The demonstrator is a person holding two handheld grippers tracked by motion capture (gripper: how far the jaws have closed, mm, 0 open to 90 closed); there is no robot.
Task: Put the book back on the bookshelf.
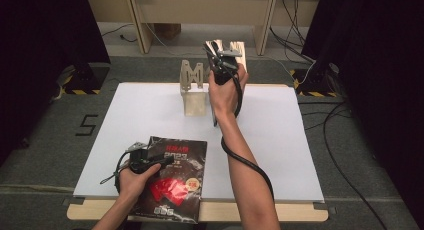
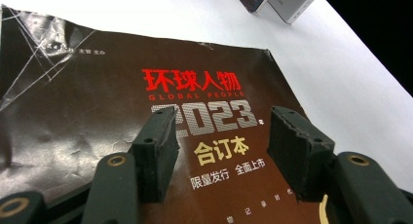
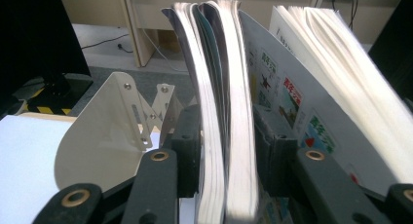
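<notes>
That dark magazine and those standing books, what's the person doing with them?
A person is tidying books into a beige bookend rack at the back of the white table. The right gripper has its jaws around a standing book beside the rack. The left gripper rests open over the dark magazine lying flat at the table's front edge.

Magazine (image 1: 175, 177) lies flat on surface (image 1: 280, 140), lower centre-left of high view, near edge overhanging surface front. Left tongs (image 2: 221, 136) over magazine's left part. Bookend stand (image 1: 192, 87) upright at surface's far edge, upper centre. Standing books (image 1: 235, 52) just right of stand. Right tongs (image 3: 225, 136) at upper centre, astride upright book (image 3: 229, 112); further book (image 3: 341, 63) right of it.
</notes>
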